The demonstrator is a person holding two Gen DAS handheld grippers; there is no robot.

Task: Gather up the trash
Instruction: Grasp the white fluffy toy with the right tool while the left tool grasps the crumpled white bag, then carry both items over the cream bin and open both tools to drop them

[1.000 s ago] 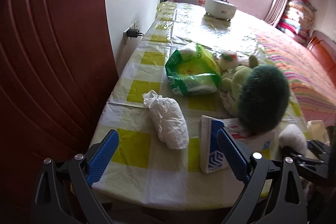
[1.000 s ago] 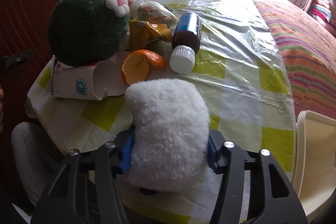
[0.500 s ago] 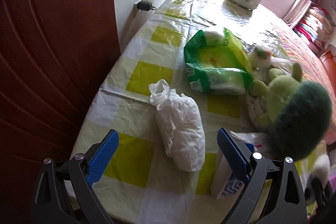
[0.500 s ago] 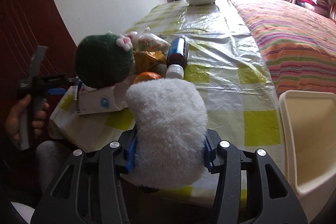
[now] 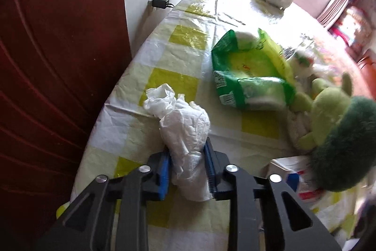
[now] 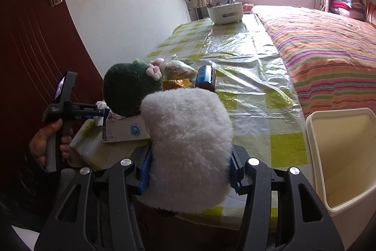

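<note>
My left gripper (image 5: 186, 166) is shut on a crumpled white plastic bag (image 5: 183, 124) that lies on the yellow-checked tablecloth (image 5: 169, 77) near the table's left edge. My right gripper (image 6: 189, 171) is shut on a fluffy white plush piece (image 6: 188, 142) and holds it above the table's near edge. A cream bin (image 6: 343, 157) stands at the right of the table. The left gripper also shows in the right wrist view (image 6: 98, 111), beside the tissue box (image 6: 124, 131).
A green tissue pack (image 5: 246, 77), a green plush toy (image 5: 338, 133), an orange snack wrapper (image 6: 176, 82) and a brown bottle (image 6: 206, 78) lie on the table. A white pot (image 6: 224, 12) stands at the far end. A red door (image 5: 47, 62) is left, a striped bed (image 6: 329, 51) right.
My left gripper moved forward and closed on the white plastic bag. My right gripper rose and pulled back from the table with the plush piece still held.
</note>
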